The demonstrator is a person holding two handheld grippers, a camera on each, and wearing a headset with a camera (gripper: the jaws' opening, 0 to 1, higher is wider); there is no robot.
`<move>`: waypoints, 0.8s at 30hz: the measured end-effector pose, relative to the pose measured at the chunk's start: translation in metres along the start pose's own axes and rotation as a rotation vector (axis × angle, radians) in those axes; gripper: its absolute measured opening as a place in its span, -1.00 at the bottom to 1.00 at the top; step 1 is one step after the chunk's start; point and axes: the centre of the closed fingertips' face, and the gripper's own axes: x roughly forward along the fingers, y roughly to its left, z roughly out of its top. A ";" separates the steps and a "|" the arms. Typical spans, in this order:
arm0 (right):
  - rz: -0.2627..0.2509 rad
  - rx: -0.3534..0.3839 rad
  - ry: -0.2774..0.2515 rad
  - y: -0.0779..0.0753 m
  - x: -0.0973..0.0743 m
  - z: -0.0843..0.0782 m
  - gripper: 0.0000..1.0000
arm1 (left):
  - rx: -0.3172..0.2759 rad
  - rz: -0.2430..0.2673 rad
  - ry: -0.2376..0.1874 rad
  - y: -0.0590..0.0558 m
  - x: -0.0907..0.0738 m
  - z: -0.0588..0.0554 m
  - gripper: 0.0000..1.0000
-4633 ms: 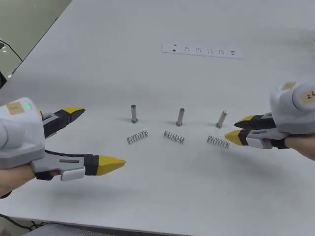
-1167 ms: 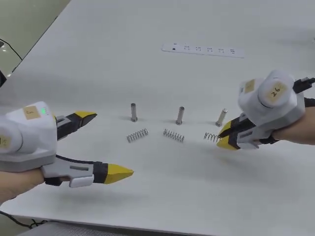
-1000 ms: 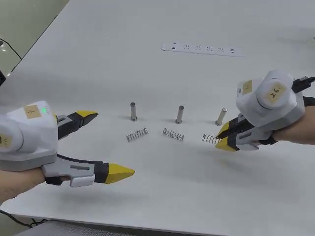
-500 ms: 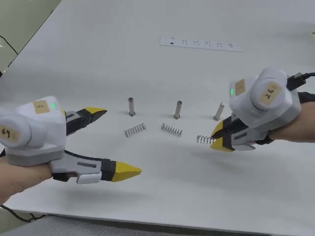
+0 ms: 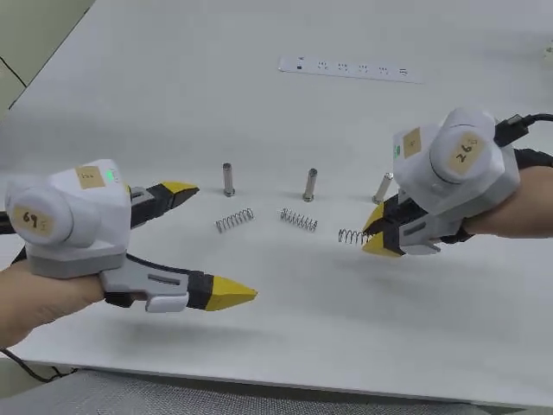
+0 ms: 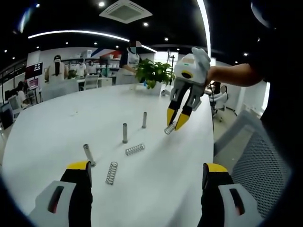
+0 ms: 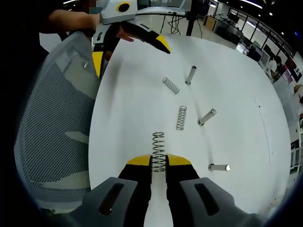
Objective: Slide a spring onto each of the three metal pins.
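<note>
At centre right the right gripper (image 5: 373,235) pinches a spring (image 5: 350,235) by one end; the left gripper (image 5: 223,242), lower left, gapes wide. Line the free end squarely over the nearest pin (image 5: 382,188) before lowering.

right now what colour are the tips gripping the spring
Yellow on the right gripper; best in right gripper view.

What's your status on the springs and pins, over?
Right gripper shut on one spring. Left gripper open. Three pins bare; two springs lie loose. Nothing blocking.
</note>
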 end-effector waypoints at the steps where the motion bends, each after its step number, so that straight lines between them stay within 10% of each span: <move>1: 0.003 -0.002 0.000 0.001 0.001 0.001 -0.84 | 0.004 -0.006 0.002 -0.001 0.002 0.001 0.88; 24: 0.023 -0.058 -0.018 0.010 0.006 0.025 -0.84 | 0.053 -0.148 -0.022 -0.031 0.045 0.022 0.40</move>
